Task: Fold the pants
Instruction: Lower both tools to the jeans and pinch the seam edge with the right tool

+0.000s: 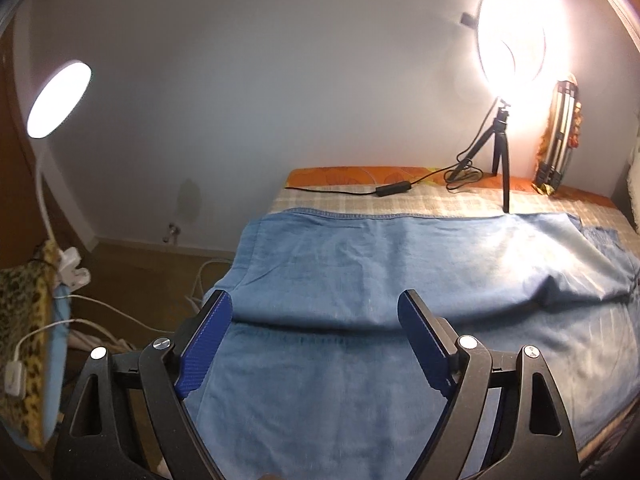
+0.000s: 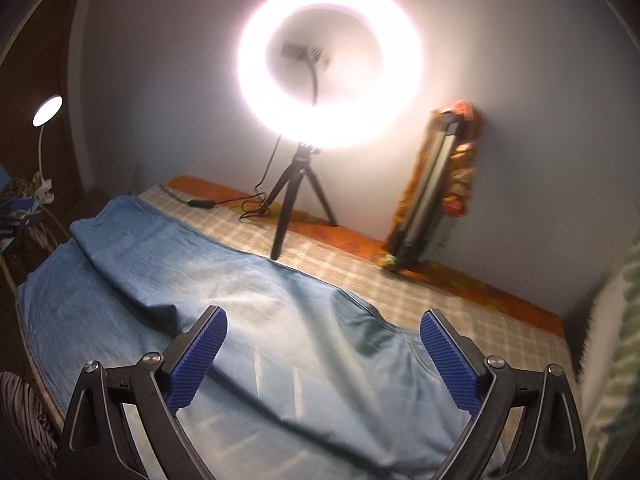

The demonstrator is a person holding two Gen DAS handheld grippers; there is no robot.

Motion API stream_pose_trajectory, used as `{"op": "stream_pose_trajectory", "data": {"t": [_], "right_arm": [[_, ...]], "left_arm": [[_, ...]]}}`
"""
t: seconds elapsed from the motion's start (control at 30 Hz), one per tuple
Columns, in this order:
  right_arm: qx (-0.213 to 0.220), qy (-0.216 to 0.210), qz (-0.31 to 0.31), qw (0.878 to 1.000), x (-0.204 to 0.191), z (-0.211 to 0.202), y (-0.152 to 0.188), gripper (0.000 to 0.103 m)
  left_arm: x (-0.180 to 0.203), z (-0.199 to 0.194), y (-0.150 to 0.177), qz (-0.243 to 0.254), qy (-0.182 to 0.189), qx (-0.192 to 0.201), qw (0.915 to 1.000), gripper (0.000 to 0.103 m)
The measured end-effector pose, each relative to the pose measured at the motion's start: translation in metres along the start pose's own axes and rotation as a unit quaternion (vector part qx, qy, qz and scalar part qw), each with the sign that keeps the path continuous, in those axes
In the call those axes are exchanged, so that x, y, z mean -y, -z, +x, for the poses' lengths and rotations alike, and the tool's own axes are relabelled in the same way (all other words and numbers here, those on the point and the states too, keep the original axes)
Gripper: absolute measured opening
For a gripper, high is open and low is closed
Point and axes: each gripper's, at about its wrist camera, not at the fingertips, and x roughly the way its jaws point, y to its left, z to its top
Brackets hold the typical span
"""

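Note:
Light blue denim pants (image 1: 360, 264) lie spread across a bed with a checked cover (image 1: 420, 200), a fold ridge running sideways through the cloth. My left gripper (image 1: 316, 304) hangs open just above the pants near their left end, blue pads wide apart with nothing between them. In the right wrist view the same pants (image 2: 200, 280) stretch from the far left toward the near right. My right gripper (image 2: 324, 320) is open above the cloth near its right end, and its blue pads touch nothing.
A lit ring light on a small tripod (image 2: 296, 200) stands on the bed behind the pants, its cable (image 1: 392, 189) trailing left. A wrapped upright object (image 2: 436, 192) leans on the wall. A desk lamp (image 1: 60, 100) and leopard-print cloth (image 1: 24, 320) sit left; floor cables (image 1: 100, 332) lie below.

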Motion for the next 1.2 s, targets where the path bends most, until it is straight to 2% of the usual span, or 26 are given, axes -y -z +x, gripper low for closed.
{"op": "stream_pose_trajectory", "data": {"t": [0.13, 0.27, 0.5, 0.73, 1.03, 1.07, 1.1, 1.13, 1.2], "right_arm": [[-0.032, -0.034, -0.007, 0.999, 0.006, 0.053, -0.017, 0.092], [-0.067, -0.048, -0.005, 0.997, 0.014, 0.111, -0.026, 0.086], [-0.107, -0.081, -0.011, 0.991, 0.020, 0.194, -0.027, 0.086], [-0.138, -0.110, -0.019, 0.984, 0.023, 0.246, -0.023, 0.086], [-0.181, -0.134, -0.038, 0.974, 0.024, 0.279, -0.010, 0.086], [-0.185, -0.135, -0.040, 0.973, 0.023, 0.282, -0.009, 0.082], [-0.189, -0.140, -0.041, 0.971, 0.022, 0.283, -0.007, 0.069], [-0.193, -0.145, -0.041, 0.970, 0.021, 0.284, -0.006, 0.061], [-0.200, -0.160, -0.034, 0.966, 0.019, 0.284, -0.005, 0.036]], "left_arm": [[0.001, 0.032, -0.019, -0.008, 0.010, -0.014, 0.9998, 0.085], [0.017, 0.062, -0.029, 0.010, 0.007, -0.024, 0.9996, 0.085], [0.035, 0.117, -0.034, 0.024, 0.021, -0.059, 0.9978, 0.085], [0.039, 0.163, -0.032, 0.017, 0.018, -0.092, 0.9954, 0.085], [0.033, 0.205, -0.016, -0.016, 0.021, -0.128, 0.9914, 0.085], [0.034, 0.208, -0.014, -0.016, 0.019, -0.130, 0.9913, 0.085], [0.033, 0.210, -0.012, -0.017, 0.018, -0.131, 0.9910, 0.085], [0.033, 0.212, -0.011, -0.018, 0.017, -0.133, 0.9908, 0.085], [0.032, 0.217, -0.008, -0.021, 0.016, -0.137, 0.9902, 0.085]]}}
